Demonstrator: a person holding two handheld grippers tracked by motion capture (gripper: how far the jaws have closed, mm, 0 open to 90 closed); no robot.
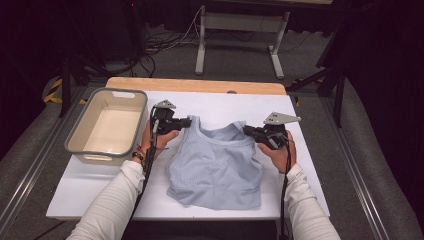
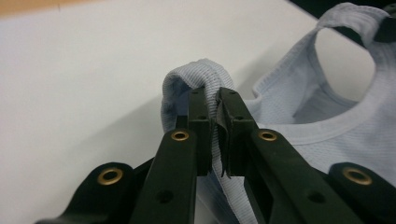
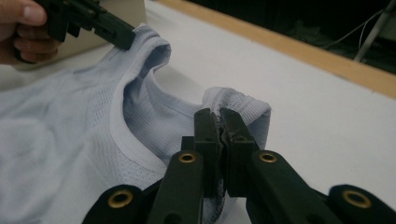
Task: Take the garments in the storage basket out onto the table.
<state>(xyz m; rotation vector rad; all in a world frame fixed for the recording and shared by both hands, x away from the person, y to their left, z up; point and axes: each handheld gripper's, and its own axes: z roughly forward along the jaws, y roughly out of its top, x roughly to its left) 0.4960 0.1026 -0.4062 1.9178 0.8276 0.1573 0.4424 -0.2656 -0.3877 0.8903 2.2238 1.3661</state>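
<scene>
I note the light blue tank top [image 1: 216,167] lying flat on the white bench [image 1: 310,165]. My left gripper [image 1: 188,121] is clenched on one shoulder strap, my right gripper [image 1: 246,130] on the other.

Bin [image 1: 107,125] blocks left side, just beside left gripper [image 1: 187,122]; bare table [image 1: 300,175] right & front.
</scene>
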